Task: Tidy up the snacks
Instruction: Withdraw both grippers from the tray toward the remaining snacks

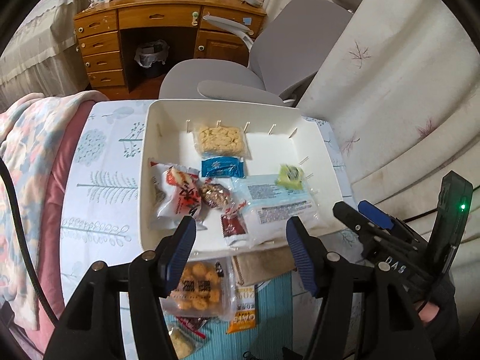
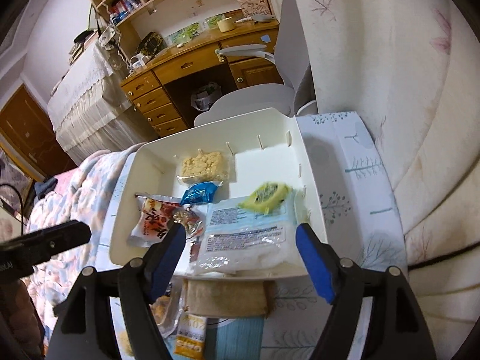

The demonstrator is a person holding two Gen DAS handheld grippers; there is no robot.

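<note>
A white rectangular plastic bin [image 1: 156, 138] with slotted walls lies on a tabletop covered by a pale cloth printed with blue trees [image 1: 99, 180]; the snacks sit inside it. At the bin's twelve o'clock side lies a clear packet of pale yellow puffed cakes [image 1: 221, 138]; just below it, touching, a small blue foil packet [image 1: 222, 166]; at nine o'clock a white and red printed bag [image 1: 177, 195], with a dark brown nut cluster in clear wrap [image 1: 216, 195] just beside it; toward six o'clock a small maroon sachet [image 1: 232, 225] lies against a large pale blue and white pouch with printed text [image 1: 279, 207]; a small lime-green wrapped sweet [image 1: 289, 174], blurred, sits at the pouch's upper edge near the bin's three o'clock wall.

The left tool [image 1: 240, 234] hovers over the bin's near rim with its blue-padded jaws spread, nothing between them; the right tool [image 2: 240, 240] is likewise spread wide above the pouch, gripping nothing; in the left view it shows at four o'clock, held by a gloved hand [image 1: 435, 312].

Outside the bin, at six o'clock on the tabletop, lie a clear bag of orange fried puffs [image 1: 199, 285], an orange packet [image 1: 244, 319] and a tan folded cloth [image 2: 225, 297], on a light blue ribbed mat [image 1: 270, 315].

Beyond stand a grey office chair [image 1: 285, 48] and a wooden desk with drawers [image 1: 102, 51]; a floral blanket [image 1: 33, 138] lies at nine o'clock.
</note>
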